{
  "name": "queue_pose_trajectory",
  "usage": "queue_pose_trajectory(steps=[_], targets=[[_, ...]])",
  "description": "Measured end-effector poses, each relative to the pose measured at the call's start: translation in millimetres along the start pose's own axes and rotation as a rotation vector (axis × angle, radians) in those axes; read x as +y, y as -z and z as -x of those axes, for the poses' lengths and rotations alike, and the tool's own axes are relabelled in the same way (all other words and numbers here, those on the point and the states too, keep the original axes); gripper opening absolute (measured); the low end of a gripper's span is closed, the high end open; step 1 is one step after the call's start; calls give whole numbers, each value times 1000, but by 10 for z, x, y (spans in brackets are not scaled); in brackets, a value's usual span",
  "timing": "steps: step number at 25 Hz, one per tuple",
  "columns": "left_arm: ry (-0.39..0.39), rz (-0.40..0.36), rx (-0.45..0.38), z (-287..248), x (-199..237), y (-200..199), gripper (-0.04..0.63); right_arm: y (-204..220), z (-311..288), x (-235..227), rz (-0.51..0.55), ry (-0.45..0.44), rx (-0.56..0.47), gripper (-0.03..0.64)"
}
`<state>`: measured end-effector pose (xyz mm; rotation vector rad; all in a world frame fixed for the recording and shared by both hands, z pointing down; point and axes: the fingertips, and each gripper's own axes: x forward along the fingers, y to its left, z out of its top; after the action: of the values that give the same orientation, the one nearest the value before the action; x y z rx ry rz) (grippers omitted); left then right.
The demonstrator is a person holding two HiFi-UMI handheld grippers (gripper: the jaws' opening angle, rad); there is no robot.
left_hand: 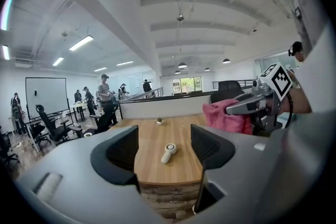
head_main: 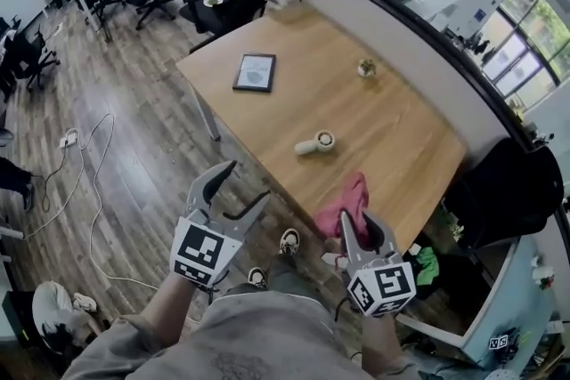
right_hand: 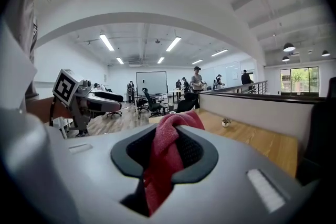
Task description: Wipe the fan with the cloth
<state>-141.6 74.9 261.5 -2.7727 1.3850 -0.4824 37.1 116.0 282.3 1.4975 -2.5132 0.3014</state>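
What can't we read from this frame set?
- fan: too small in the head view and left gripper view to show dust or grille detail.
- cloth: in the right gripper view its lower end is hidden down inside the right hand-held gripper.
- dark-framed panel: in the head view its picture is too small to read.

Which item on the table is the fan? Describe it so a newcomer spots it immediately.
Start at the wooden table. Near its middle, toward the near edge, lies the fan: small, white, a round head on a short handle. The dark-framed tablet and tiny potted plant sit farther back.
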Motion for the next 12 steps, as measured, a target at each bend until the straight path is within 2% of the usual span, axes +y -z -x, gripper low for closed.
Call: queue_pose_trajectory(steps=[6, 12], targets=[[43, -14, 49, -648, 83, 14, 313, -18, -402, -474, -37, 19, 8, 81], [92, -35, 114, -1372, 107, 103, 311, 75, -882, -941, -68, 0, 58, 81]])
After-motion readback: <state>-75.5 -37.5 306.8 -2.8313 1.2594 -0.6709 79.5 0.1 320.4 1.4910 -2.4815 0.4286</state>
